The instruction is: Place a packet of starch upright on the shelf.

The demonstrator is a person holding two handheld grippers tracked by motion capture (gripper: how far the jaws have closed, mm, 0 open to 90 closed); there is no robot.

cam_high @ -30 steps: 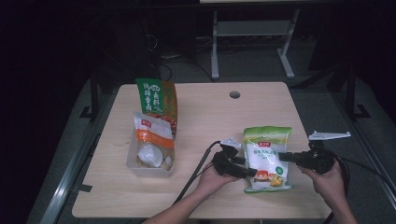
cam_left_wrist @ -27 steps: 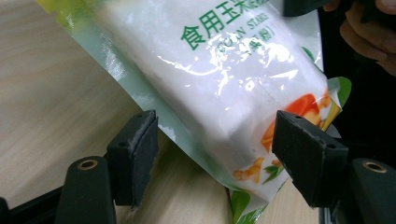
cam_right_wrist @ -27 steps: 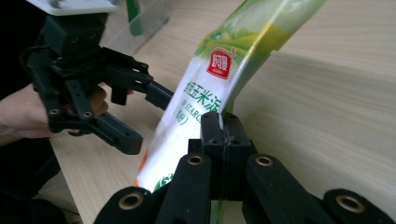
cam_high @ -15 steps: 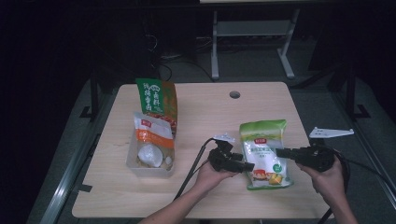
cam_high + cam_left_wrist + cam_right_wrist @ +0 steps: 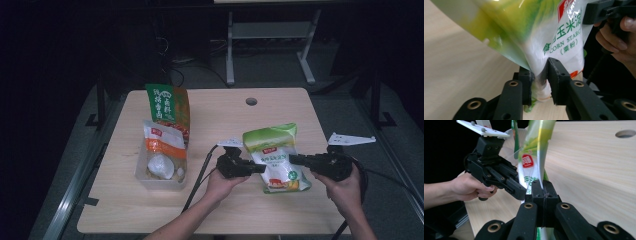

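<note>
A white and green corn starch bag (image 5: 275, 161) is held upright between both grippers near the table's front right. My left gripper (image 5: 261, 168) is shut on the bag's left edge, and in the left gripper view the film (image 5: 564, 42) is pinched between the jaws (image 5: 539, 80). My right gripper (image 5: 294, 159) is shut on the bag's right edge, jaws pressed together on the thin film (image 5: 543, 192). The bag (image 5: 532, 162) stands edge-on there, with the left gripper (image 5: 522, 193) beyond it. The bag's green top is folded over.
A clear tub (image 5: 145, 176) at the table's left holds a tall green bag (image 5: 167, 106), an orange and white bag (image 5: 161, 142) and a white round packet (image 5: 159, 165). A cable hole (image 5: 251, 101) is in the wooden table (image 5: 310, 120) at the back. Cables trail off the front.
Both grippers and the corn starch bag have shifted a little to the left and up in the high view. The bag's green top now folds over more. Both grips are unchanged.
</note>
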